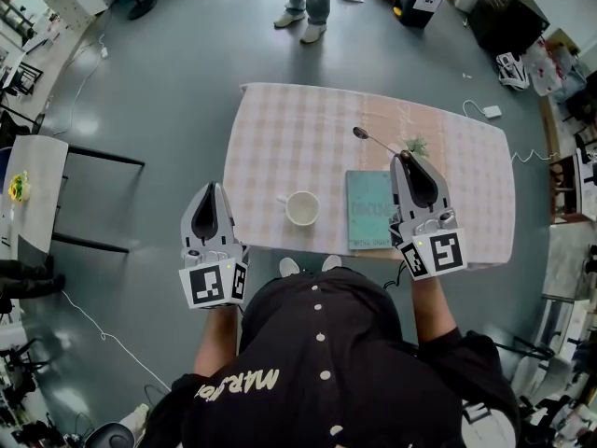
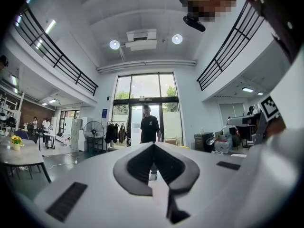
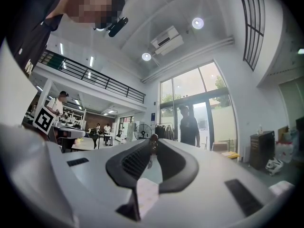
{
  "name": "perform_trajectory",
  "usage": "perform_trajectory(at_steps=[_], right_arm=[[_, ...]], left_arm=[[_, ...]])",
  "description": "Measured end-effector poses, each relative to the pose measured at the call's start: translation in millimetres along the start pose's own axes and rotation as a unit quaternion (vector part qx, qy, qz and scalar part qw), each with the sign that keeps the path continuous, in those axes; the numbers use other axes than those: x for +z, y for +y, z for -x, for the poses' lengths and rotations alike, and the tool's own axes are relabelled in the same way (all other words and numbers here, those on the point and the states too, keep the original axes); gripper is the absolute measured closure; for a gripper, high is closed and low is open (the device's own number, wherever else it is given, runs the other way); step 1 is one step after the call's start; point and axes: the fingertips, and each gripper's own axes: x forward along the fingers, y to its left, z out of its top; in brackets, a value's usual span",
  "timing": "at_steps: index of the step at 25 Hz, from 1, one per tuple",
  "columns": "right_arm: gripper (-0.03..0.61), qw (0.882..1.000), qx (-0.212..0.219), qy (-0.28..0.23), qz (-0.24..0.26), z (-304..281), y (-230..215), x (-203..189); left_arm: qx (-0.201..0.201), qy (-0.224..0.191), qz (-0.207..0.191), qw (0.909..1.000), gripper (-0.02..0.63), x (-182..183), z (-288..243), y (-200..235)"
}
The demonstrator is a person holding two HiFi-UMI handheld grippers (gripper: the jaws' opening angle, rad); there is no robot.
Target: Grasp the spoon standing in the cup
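Right gripper (image 1: pixel 403 159) pointed forward over desk (image 1: pixel 289 133), clenched on spoon (image 1: pixel 369 138) handle; left gripper (image 1: pixel 212 189) closed, empty, beside desk's left edge.

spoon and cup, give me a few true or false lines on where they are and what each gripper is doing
1. The right gripper is closed on the spoon. True.
2. The spoon stands in the cup. False: the cup holds no spoon. The spoon sticks out from the right gripper's tips, beyond the book.
3. The left gripper grips the cup by its handle. False: its jaws are together on nothing, and the cup stands apart from it on the table.
4. The book lies between the cup and the right gripper in the head view. True.
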Motion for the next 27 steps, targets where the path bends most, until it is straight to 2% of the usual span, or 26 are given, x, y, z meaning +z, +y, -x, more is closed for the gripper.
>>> perform_trajectory(at_steps=[27], right_arm=[[0.529, 1.0, 0.013, 0.002, -0.004, 1.3, 7.0, -3.4]], left_arm=[[0.0, -0.002, -0.002, 1.0, 0.603, 2.5, 8.9, -5.8]])
